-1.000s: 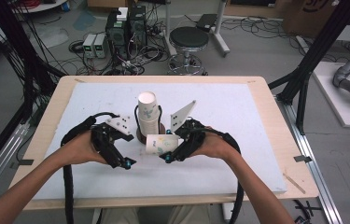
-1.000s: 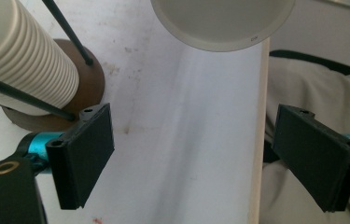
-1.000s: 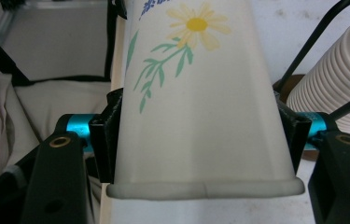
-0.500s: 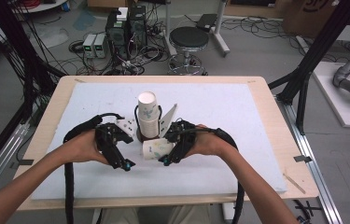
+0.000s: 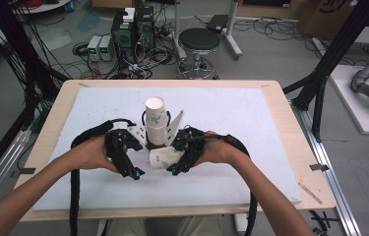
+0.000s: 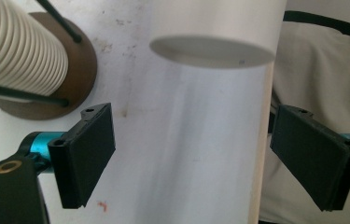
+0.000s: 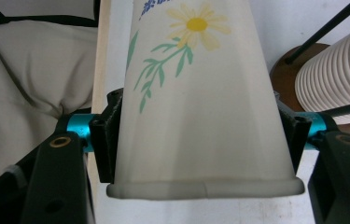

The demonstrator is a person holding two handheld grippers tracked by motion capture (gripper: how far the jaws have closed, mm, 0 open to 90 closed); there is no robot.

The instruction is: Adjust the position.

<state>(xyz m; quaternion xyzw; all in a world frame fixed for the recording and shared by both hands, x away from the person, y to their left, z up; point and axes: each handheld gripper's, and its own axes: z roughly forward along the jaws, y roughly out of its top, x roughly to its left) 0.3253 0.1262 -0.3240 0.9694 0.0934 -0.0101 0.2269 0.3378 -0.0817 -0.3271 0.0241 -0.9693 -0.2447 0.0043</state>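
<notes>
White paper cup [image 5: 165, 158] printed with a daisy lies on its side, pinched near the rim by the right hand-held gripper [image 5: 176, 169], just in front of the cup stack [image 5: 156, 120] on its brown stand [image 5: 153, 145] mid-counter [image 5: 270, 128]. Over the last second both hands have drawn closer together. The left hand-held gripper [image 5: 134, 173] has its jaws spread and empty, facing the cup's base, seemingly ready to take it.

The cup stack [image 5: 156, 123] on its stand stands mid-surface, blocking the way toward the far edge. The cup [image 5: 165, 158] lies just before it, between both grippers. The white mat [image 5: 251, 123] lies open toward the right and left edges.
</notes>
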